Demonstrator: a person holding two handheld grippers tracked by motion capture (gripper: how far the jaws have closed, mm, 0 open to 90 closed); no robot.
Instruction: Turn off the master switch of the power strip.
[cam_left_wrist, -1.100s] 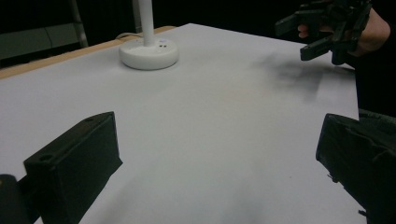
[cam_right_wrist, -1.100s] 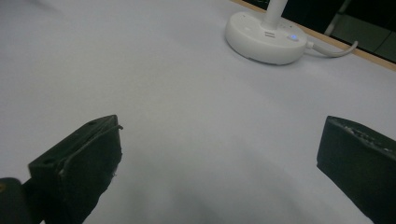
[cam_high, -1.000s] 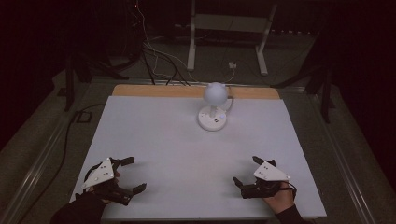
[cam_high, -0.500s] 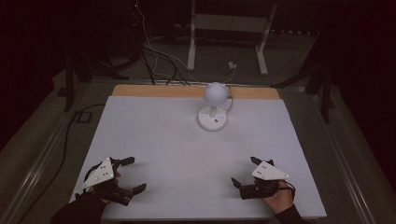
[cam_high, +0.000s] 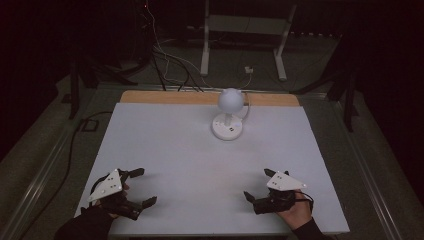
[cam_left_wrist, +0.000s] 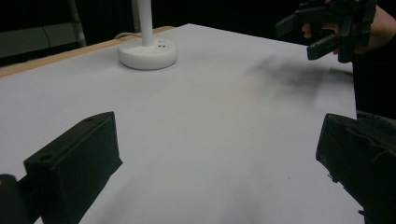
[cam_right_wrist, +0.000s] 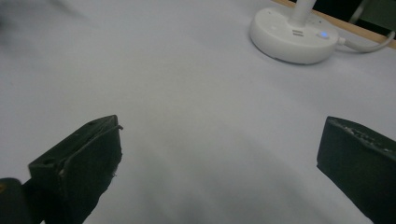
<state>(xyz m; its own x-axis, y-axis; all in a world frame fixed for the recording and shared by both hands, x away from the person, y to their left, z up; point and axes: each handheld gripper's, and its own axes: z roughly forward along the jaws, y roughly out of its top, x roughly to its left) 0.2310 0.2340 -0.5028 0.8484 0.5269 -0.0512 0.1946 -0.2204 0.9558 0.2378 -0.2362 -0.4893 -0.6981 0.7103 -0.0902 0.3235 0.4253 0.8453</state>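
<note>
Two grippers idling wide-fingered on counter (cam_high: 190, 150)
Left gripper (cam_high: 138, 186) at 7, right gripper (cam_high: 259, 185) at 5; lamp (cam_high: 229, 114) at 12 risking tipping if bumped.

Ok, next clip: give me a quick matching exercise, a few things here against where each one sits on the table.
Things:
1. lamp
2. left gripper
3. right gripper
4. wooden strip

Places:
A. near right corner, jaws apart
B. far edge of the table
C. far middle of the white sheet
D. near left corner, jaws apart

Pairs: 1-C, 2-D, 3-A, 4-B
</note>
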